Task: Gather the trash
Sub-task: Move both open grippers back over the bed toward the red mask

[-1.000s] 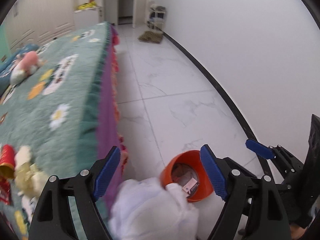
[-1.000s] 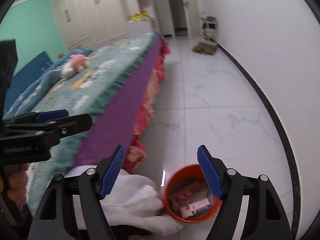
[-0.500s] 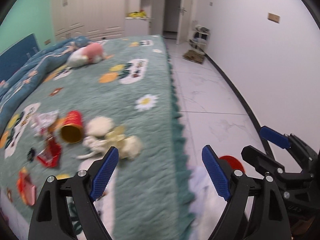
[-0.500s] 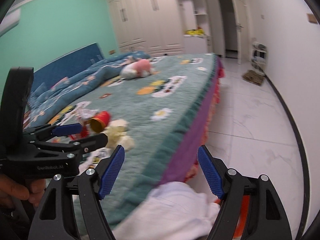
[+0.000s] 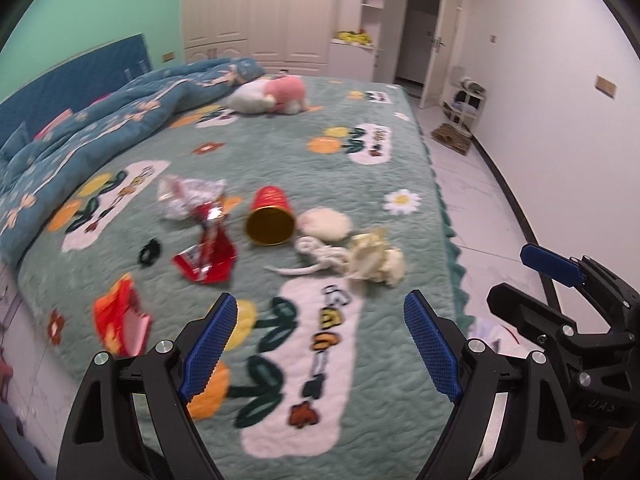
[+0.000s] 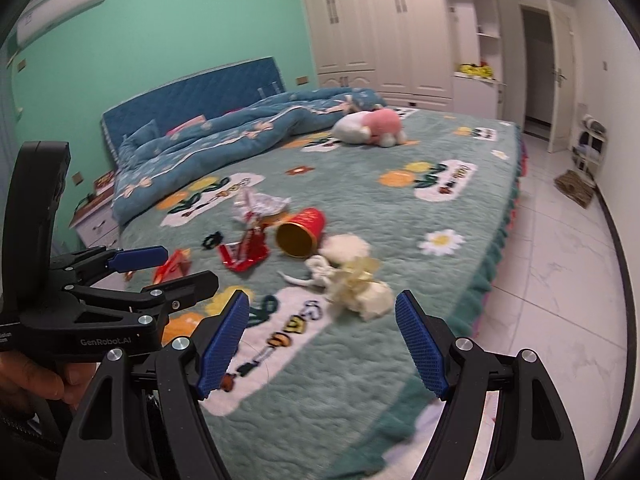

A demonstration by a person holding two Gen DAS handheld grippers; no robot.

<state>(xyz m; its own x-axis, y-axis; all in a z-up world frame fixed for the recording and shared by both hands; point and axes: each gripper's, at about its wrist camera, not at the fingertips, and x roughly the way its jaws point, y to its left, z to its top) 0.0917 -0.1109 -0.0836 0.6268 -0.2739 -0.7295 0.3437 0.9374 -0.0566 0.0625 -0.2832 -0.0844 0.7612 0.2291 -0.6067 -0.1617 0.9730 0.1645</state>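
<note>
Trash lies on the green bedspread [image 5: 360, 208]: a tipped red paper cup [image 5: 270, 218] [image 6: 300, 232], a red wrapper [image 5: 206, 258] [image 6: 244, 250], a crumpled clear wrapper [image 5: 188, 196], an orange-red packet [image 5: 120, 320], crumpled cream paper [image 5: 374, 258] [image 6: 360, 288], a white fluffy ball [image 5: 324, 222] and a white cord [image 5: 316, 254]. My left gripper [image 5: 320, 344] is open and empty above the bed's near part. My right gripper [image 6: 324, 344] is open and empty, to the right of the left one, near the bed's edge.
A pink and white plush toy [image 5: 272, 94] and a blue quilt [image 5: 100, 128] lie at the far side of the bed. White tiled floor [image 6: 560, 260] runs along the right, beside a white wall. A small black hair tie [image 5: 150, 252] lies on the bedspread.
Both grippers swung up and left from the orange bin on the floor to the bed. The bin is out of view and the trash on the bedspread is closer.
</note>
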